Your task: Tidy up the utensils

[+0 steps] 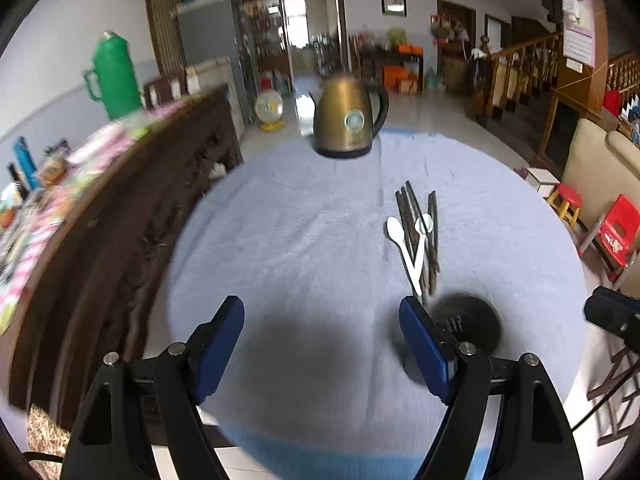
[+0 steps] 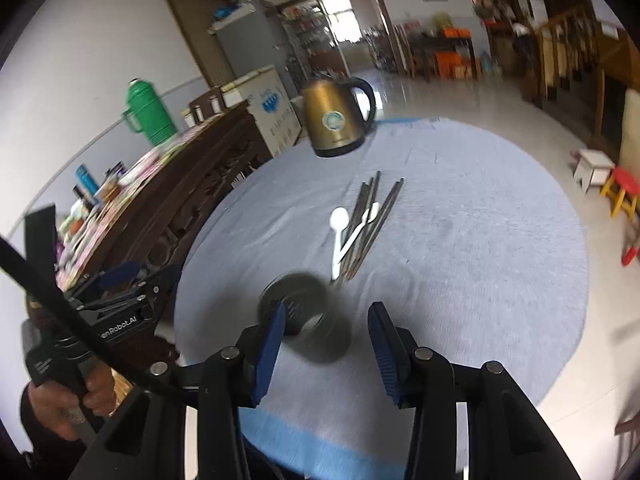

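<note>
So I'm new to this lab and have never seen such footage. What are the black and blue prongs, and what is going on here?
These are two handheld grabbers, no robot: a person carries one in each hand. Each picture comes from a camera on one tool, looking along its blue fingers.

The left tool is open over bare cloth. The right tool is open too, holding nothing; the hand gripping the left one shows in its view.

On the blue cloth lie dark chopsticks and two white spoons, beside a dark metal holder. A gold kettle stands farther back.
</note>
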`<state>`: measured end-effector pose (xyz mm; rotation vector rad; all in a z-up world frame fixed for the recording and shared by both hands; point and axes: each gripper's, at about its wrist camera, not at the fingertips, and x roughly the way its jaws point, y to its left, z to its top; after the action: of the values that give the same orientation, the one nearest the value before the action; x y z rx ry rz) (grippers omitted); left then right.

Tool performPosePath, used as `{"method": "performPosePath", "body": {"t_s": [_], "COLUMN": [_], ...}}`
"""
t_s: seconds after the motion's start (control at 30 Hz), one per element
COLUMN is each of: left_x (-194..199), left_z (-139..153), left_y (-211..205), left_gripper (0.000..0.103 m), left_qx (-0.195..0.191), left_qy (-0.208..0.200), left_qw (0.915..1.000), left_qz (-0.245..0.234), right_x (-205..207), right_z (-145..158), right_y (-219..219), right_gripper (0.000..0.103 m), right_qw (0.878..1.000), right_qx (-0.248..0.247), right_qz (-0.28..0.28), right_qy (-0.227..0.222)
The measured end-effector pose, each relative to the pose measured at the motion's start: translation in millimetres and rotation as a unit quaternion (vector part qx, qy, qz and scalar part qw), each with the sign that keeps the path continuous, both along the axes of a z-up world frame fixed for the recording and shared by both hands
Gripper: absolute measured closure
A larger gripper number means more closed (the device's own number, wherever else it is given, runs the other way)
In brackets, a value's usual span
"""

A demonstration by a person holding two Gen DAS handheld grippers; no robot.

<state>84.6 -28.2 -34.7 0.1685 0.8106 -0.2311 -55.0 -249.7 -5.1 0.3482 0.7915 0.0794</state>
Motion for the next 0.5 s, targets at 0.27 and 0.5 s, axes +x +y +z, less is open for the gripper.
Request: {"method": "performPosePath", "body": {"t_s": [0.27, 0.5], "left_x": [130, 197], "left_z": [-67, -122], "left_y": [-50, -78], "left_gripper": [0.023, 0.036], "left_qx": [-0.027, -0.067], "left_qy": [0.108, 0.174], "left_qw": [0.9927, 0.981], "left_qz": [-0.046, -0.052], "right_x": [150, 288], "right_z": [-45, -94], "right_y": [-64, -84], "right_gripper": [0.056, 0.061], "right_qw": [0.995, 0.986], "right_qx": [0.071, 0.121], "right_qz": [-0.006, 0.008], "right_qy": [0.073, 0.11]}}
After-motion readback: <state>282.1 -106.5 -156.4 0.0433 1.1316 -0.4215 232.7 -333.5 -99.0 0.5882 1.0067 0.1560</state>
